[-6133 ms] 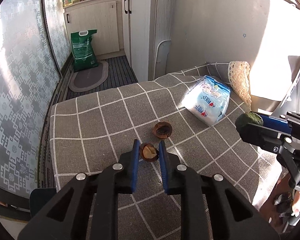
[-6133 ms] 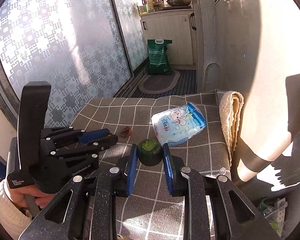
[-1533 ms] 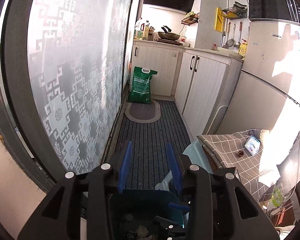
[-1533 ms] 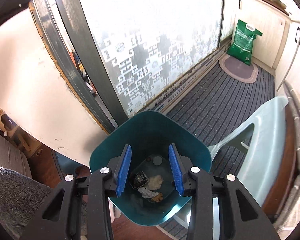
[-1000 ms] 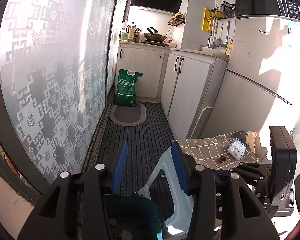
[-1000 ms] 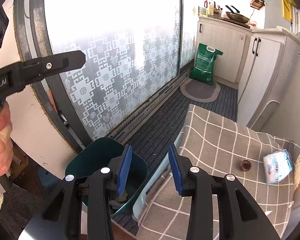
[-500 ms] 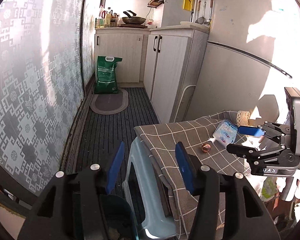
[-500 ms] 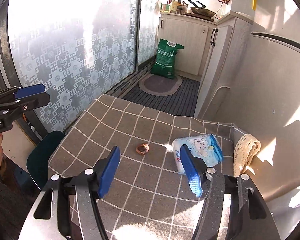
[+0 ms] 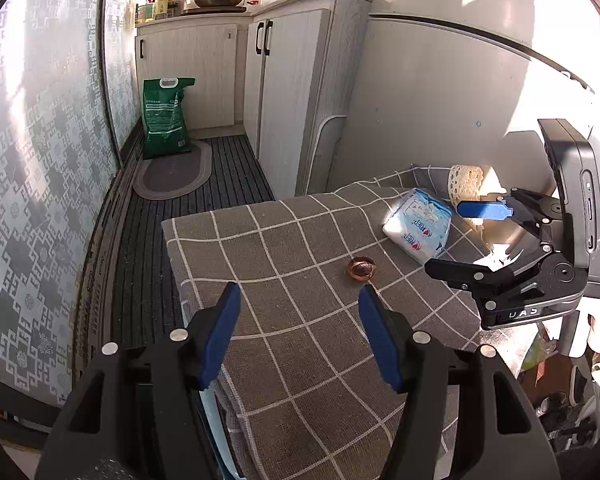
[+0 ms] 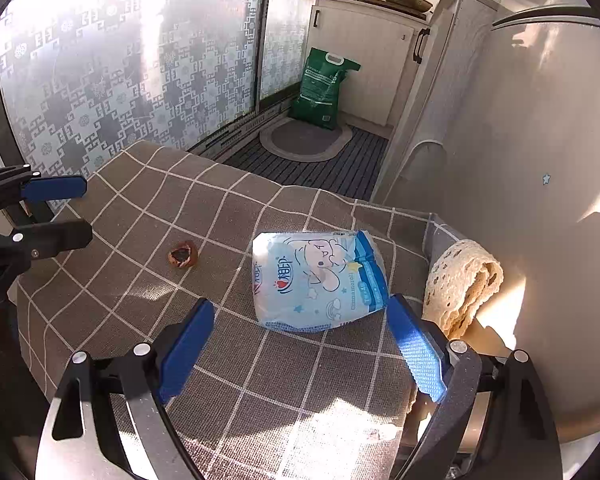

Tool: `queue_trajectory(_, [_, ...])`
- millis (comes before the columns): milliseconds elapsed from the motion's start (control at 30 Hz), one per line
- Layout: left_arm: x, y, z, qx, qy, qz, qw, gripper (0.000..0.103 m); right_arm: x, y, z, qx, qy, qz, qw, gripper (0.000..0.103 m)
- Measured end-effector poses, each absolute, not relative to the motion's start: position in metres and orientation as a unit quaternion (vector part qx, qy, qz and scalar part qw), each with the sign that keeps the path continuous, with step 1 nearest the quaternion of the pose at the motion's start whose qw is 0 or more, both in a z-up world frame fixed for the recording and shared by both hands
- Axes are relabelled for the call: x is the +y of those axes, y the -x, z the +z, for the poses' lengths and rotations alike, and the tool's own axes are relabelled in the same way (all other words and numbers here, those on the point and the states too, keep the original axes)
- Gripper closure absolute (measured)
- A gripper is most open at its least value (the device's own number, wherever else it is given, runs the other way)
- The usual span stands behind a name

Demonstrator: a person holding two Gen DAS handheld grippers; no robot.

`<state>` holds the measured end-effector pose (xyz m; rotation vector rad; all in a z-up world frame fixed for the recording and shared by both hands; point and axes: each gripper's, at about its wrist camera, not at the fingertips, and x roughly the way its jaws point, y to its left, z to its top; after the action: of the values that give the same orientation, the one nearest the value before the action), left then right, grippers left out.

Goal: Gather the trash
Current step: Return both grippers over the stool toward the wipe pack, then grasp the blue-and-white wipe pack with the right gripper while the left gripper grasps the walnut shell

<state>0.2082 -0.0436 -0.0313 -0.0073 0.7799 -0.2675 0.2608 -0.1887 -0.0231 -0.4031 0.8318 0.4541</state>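
A brown shell (image 9: 362, 268) lay on the grey checked cloth (image 9: 284, 264) that covered the table, well clear of the cloth's edges and near a blue-and-white pack (image 9: 417, 224). In the left wrist view the left gripper (image 9: 299, 303) hung over the cloth with its jaws opening and nothing between them; the shell sat just past the tip of its right finger, not touched. The right gripper (image 10: 300, 318) hovered over the near part of the cloth, its jaws also opening and already wide, the pads clear of everything. The pack (image 10: 318, 280) lay just ahead of its fingertips, not gripped. In that view the shell (image 10: 183, 255) lay to the left of the pack, apart from it, and the left gripper's fingers reached in from the left edge. A folded lace cloth (image 10: 462, 280) rested at the table's far right corner beside the pack. A green bag (image 9: 166, 118) stood on the floor against the cupboards, next to an oval mat (image 9: 174, 170).
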Motion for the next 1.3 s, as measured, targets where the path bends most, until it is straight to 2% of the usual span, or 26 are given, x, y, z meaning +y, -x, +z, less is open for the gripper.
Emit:
queue_trajectory(200, [-0.059, -0.218, -0.046, 0.4, -0.015, -0.143, 0.905, 0.038, -0.188, -0.274, -0.031, 0.403, 0.188, 0.218, 0.869, 0.014])
queue_trajectory(267, [-0.06, -0.22, -0.048, 0.404, -0.012, -0.147, 0.903, 0.038, -0.189, -0.278, -0.034, 0.411, 0.186, 0.218, 0.866, 0.025])
queue_trajectory(433, [-0.063, -0.221, -0.052, 0.41, -0.019, -0.149, 0.9, 0.038, -0.192, -0.281, -0.036, 0.412, 0.177, 0.218, 0.867, 0.035])
queue_trajectory(567, [-0.066, -0.223, -0.051, 0.408, -0.016, -0.154, 0.9, 0.038, -0.193, -0.279, -0.031, 0.407, 0.17, 0.223, 0.869, 0.049])
queue_trajectory(733, [-0.07, -0.224, -0.05, 0.407, -0.016, -0.157, 0.9, 0.037, -0.191, -0.276, -0.027, 0.405, 0.17, 0.225, 0.87, 0.061])
queue_trajectory(867, [-0.074, -0.226, -0.047, 0.404, -0.01, -0.16, 0.901, 0.037, -0.191, -0.272, -0.027, 0.404, 0.169, 0.225, 0.87, 0.077])
queue_trajectory(1133, [-0.089, -0.234, -0.052, 0.411, -0.013, -0.161, 0.897, 0.036, -0.196, -0.256, -0.009, 0.392, 0.145, 0.235, 0.878, 0.08])
queue_trajectory(1300, [-0.098, -0.244, -0.061, 0.427, -0.014, -0.145, 0.892, 0.041, -0.209, -0.243, 0.013, 0.379, 0.103, 0.246, 0.886, 0.079])
